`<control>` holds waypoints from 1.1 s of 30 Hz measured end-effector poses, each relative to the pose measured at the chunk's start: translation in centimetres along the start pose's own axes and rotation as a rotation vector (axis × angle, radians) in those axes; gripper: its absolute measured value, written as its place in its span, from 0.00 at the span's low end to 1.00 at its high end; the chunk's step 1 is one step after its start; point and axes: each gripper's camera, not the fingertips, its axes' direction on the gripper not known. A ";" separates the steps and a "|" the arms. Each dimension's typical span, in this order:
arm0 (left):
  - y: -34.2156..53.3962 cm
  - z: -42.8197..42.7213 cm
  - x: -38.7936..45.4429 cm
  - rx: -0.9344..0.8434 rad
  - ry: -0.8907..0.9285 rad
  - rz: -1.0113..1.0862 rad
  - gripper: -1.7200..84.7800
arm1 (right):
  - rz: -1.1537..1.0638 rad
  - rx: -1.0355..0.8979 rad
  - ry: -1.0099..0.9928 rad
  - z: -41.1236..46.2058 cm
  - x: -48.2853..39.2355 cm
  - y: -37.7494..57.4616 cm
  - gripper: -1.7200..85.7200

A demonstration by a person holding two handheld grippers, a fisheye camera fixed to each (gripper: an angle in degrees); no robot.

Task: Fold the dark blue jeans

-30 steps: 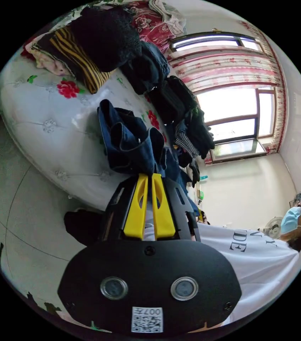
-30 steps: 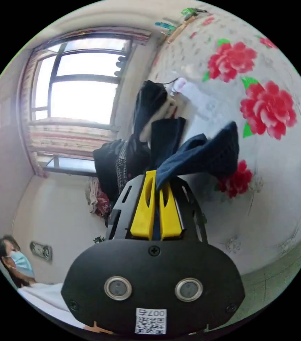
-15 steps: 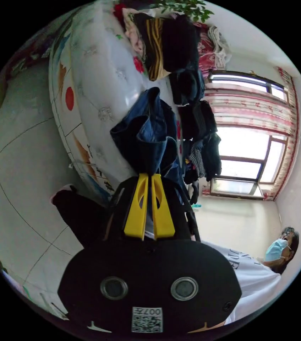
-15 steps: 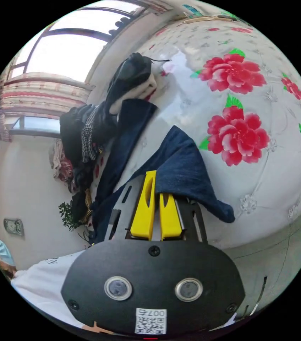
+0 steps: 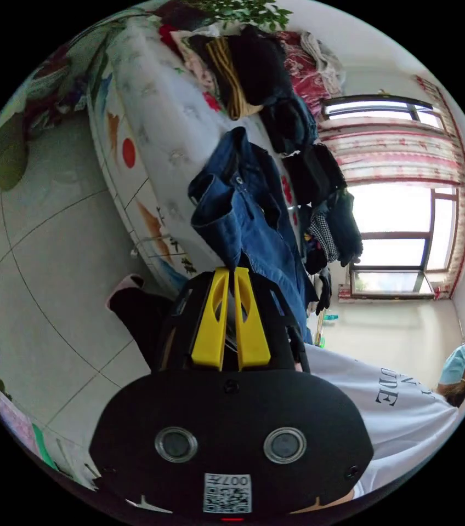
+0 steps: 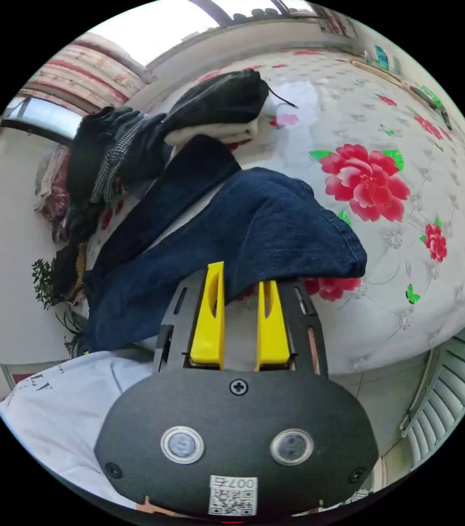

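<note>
Jeans (image 6: 276, 230) hem behind right tongs (image 6: 240, 274)

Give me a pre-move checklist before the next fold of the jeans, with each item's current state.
1. Left gripper gripping the jeans: ok, jaws closed on denim near the waistband.
2. Right gripper gripping the jeans: not ok, jaws apart, with the hem lying just beyond their tips.
3. Legs laid out on the bed: ok, both stretch across the floral cover.
4. Legs aligned one over the other: not ok, they lie side by side and spread apart.
5. Space from the pile of clothes: cannot tell; the far leg ends close to it.
</note>
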 end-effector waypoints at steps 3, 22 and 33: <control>2.6 0.2 -2.4 0.011 0.031 -0.094 0.01 | -0.043 0.018 0.065 4.2 -3.1 1.8 0.05; 5.3 -1.8 -0.3 -0.015 0.028 0.005 0.01 | -1.357 -0.396 -0.060 52.7 -63.0 2.1 0.06; -2.2 -5.3 3.3 0.214 0.030 0.082 0.01 | -0.897 -0.150 0.050 66.2 -67.9 0.9 0.06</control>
